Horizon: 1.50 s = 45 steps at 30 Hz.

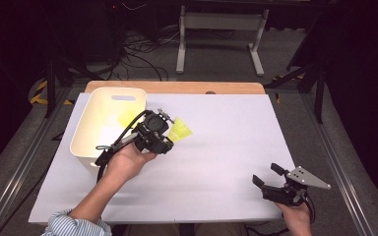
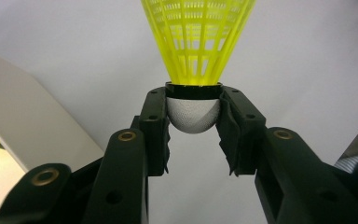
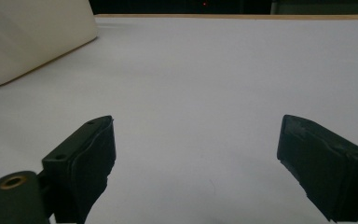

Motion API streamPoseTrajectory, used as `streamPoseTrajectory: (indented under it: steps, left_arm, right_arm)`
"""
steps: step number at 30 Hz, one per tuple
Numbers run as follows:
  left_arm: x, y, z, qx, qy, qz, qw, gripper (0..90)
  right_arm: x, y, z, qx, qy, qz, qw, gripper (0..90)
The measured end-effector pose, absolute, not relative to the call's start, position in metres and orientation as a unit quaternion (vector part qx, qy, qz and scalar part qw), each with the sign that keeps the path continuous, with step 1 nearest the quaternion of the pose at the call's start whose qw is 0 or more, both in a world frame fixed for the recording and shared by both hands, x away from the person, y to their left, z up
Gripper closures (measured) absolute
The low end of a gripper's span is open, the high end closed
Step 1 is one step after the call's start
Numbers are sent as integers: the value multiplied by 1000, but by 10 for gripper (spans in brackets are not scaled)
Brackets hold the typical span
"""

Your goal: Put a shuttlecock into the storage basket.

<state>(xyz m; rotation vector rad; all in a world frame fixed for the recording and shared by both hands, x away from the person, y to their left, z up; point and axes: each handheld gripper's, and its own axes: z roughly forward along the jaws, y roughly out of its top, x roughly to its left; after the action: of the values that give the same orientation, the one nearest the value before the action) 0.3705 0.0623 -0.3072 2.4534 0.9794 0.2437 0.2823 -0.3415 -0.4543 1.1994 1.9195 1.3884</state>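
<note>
A yellow plastic shuttlecock (image 2: 196,42) with a white rounded cork is held by its cork between the black jaws of my left gripper (image 2: 193,114). In the high view that shuttlecock (image 1: 180,130) sticks out to the right of the left gripper (image 1: 170,129), just beside the cream bin (image 1: 94,147). Another yellow shuttlecock (image 1: 126,118) lies inside the bin. My right gripper (image 1: 267,174) rests at the table's front right with its jaws wide apart and nothing between them; the right gripper view shows its two pads (image 3: 93,161) over bare white tabletop.
The cream bin stands at the table's left rear, and its rounded corner (image 3: 32,37) shows at the upper left of the right gripper view. A wooden strip (image 1: 177,87) runs along the table's far edge. Cables and a metal stand are on the floor beyond.
</note>
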Motion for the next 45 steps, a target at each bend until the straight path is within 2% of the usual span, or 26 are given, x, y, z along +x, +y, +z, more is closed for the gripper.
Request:
streamPoseTrajectory:
  steps: [45]
  left_arm:
    - [380, 85, -290, 888, 380, 93, 243, 656]
  right_arm:
    - [282, -342, -454, 439, 702, 507, 241, 123]
